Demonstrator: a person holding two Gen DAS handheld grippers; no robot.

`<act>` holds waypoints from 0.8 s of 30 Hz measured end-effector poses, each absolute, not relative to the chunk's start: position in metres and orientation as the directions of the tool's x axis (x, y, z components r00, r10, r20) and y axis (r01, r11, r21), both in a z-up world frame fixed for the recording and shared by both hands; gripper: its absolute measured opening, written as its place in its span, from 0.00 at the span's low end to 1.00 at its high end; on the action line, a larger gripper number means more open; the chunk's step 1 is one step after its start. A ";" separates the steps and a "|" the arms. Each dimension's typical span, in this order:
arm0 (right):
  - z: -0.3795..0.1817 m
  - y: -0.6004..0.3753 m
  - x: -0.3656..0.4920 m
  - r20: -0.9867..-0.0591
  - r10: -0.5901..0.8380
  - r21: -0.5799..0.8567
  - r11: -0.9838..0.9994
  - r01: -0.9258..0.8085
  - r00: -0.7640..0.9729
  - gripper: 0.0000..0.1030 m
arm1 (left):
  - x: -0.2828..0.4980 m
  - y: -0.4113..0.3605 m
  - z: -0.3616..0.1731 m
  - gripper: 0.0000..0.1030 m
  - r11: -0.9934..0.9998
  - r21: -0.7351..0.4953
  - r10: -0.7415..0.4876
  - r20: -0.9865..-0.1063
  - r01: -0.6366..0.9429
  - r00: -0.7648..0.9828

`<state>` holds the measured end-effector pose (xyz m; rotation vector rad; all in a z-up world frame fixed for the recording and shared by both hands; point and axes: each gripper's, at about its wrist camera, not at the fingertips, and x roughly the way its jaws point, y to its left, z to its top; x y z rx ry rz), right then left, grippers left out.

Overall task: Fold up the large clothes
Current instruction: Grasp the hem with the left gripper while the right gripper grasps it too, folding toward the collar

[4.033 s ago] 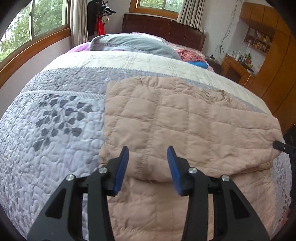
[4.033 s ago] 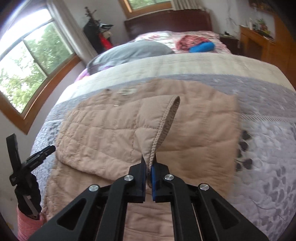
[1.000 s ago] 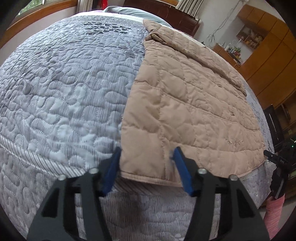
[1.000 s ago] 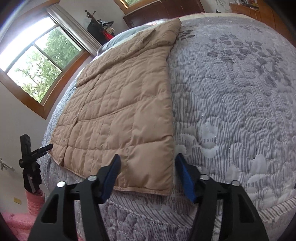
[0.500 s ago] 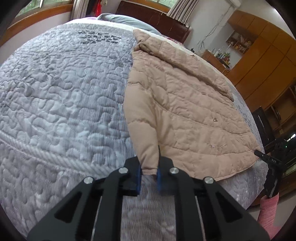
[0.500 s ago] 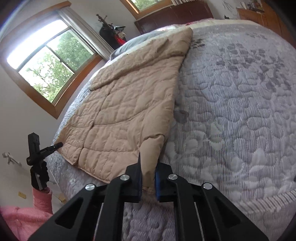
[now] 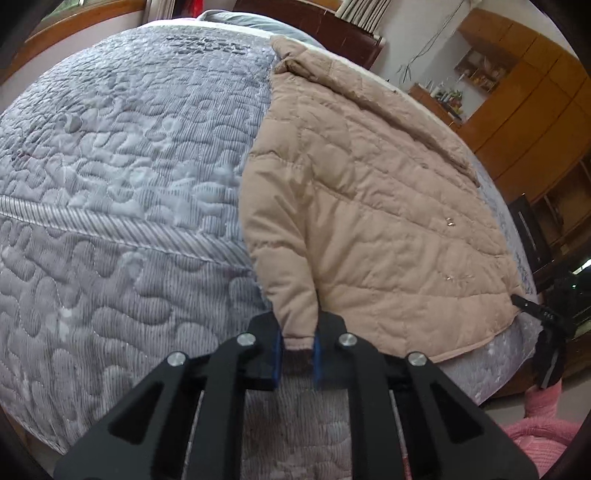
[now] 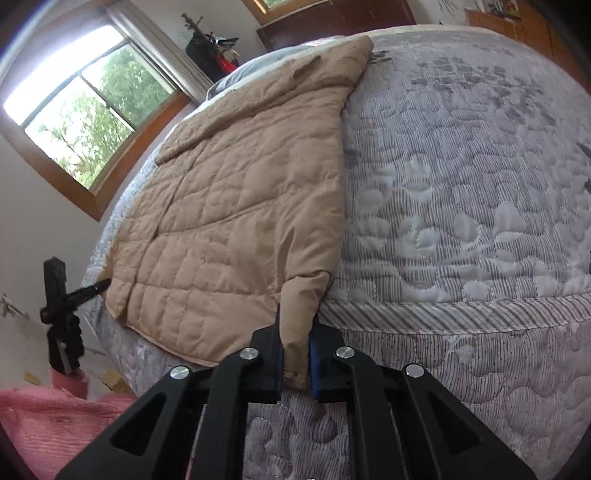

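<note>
A beige quilted jacket (image 7: 369, 206) lies on a bed covered by a grey patterned quilt (image 7: 110, 177). My left gripper (image 7: 297, 343) is shut on the jacket's near hem corner, which bunches up between the blue pads. In the right wrist view the same jacket (image 8: 236, 206) stretches away to the left. My right gripper (image 8: 295, 358) is shut on the other near hem corner, at the edge of the quilt (image 8: 461, 206). Each gripper shows in the other's view, left gripper (image 8: 59, 291) and right gripper (image 7: 543, 325), both dark and small.
A dark wooden headboard (image 7: 314, 18) and a grey pillow (image 7: 236, 16) lie at the far end. Wooden cabinets (image 7: 524, 85) stand at the right. A window (image 8: 85, 103) lights the left wall. Pink fabric (image 8: 40, 424) lies by the bed's near corner.
Both grippers closed on the jacket's near hem corners, which were lying flat between open jaws a second ago. Both have since drawn back toward the foot of the bed, pulling the corners up.
</note>
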<state>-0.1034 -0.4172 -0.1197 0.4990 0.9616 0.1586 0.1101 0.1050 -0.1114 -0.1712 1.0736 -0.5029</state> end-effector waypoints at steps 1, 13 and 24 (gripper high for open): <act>-0.116 -0.419 -0.105 -0.735 0.349 0.479 0.874 0.080 0.581 0.10 | 0.109 0.107 -0.106 0.11 0.868 -0.384 -0.487 -0.783 0.315 0.387; -0.017 -0.450 -0.063 -0.599 0.399 0.531 0.847 -0.029 0.694 0.10 | 0.166 0.093 -0.003 0.11 0.788 -0.443 -0.615 -0.602 0.427 0.509; 0.026 -0.506 0.079 -0.591 0.416 0.612 0.789 0.049 0.691 0.10 | 0.312 0.032 0.049 0.11 0.825 -0.406 -0.565 -0.588 0.393 0.579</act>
